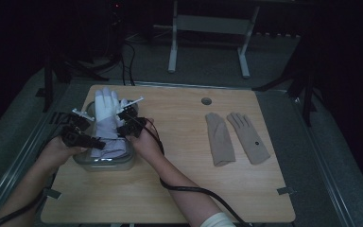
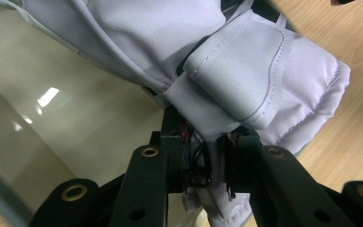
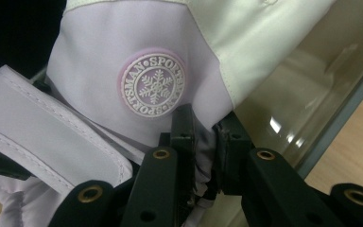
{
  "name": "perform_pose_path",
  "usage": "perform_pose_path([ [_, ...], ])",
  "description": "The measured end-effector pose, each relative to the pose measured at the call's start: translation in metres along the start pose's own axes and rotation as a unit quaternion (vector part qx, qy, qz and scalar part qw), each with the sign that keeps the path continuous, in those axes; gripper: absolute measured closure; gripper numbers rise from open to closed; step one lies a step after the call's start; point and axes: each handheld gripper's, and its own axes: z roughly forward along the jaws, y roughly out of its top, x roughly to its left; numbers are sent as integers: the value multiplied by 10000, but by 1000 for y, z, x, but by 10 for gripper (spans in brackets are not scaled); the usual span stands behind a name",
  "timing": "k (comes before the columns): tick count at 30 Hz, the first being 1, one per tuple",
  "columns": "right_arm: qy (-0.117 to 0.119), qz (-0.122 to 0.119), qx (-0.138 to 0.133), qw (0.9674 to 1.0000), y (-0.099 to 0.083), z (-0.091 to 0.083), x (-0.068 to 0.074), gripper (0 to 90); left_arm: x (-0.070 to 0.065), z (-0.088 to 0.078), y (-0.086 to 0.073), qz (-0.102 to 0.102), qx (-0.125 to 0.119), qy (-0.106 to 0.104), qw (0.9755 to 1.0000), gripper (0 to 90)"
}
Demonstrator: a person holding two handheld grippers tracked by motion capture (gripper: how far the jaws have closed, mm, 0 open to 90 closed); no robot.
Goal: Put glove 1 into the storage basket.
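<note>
1. The left tongs [image 2: 207, 161] are nearly closed, and a fold of the pale lilac padded ski glove with a white finger part [image 1: 105, 124] is pinched between their black pads, at the cuff end near the wide strap.
2. The right tongs [image 3: 204, 142] are also narrow and pinch the same glove, just below its round rubber snowflake badge [image 3: 153, 88]; the cloth is bunched between the two pads.
3. So the glove is held from both sides. In the high view the left tongs [image 1: 93, 141] are at the left of the glove's cuff and the right tongs [image 1: 123, 124] at its right side, both touching it.
4. The glove is over the clear plastic box with rounded corners [image 1: 123, 163], which stands on the left part of the light wooden worktop [image 1: 179, 189]. The cuff seems already inside the box, while the white fingers lie over the far rim. I cannot tell if the glove rests on the bottom.
5. My judgement: putting this glove into the box is well advanced but not finished. It must still be settled inside and both tongs released.
6. Far to the right of the box, well apart from it, two flat beige knit gloves [image 1: 236, 138] lie side by side on the worktop, untouched. Probably they are still left to do.
</note>
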Motion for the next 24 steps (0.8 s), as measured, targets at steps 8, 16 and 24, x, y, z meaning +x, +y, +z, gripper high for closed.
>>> perform_pose_path([
  [8,-59,-25,385,9992,-13,16,-2,796,0,19,-7,-158,270,26,9995,730],
  [16,-192,-100,658,9976,-13,26,0,779,1,29,-10,-413,467,237,9978,642],
  [24,-501,-391,875,9941,-6,32,7,642,-1,33,-12,-433,304,450,9976,569],
])
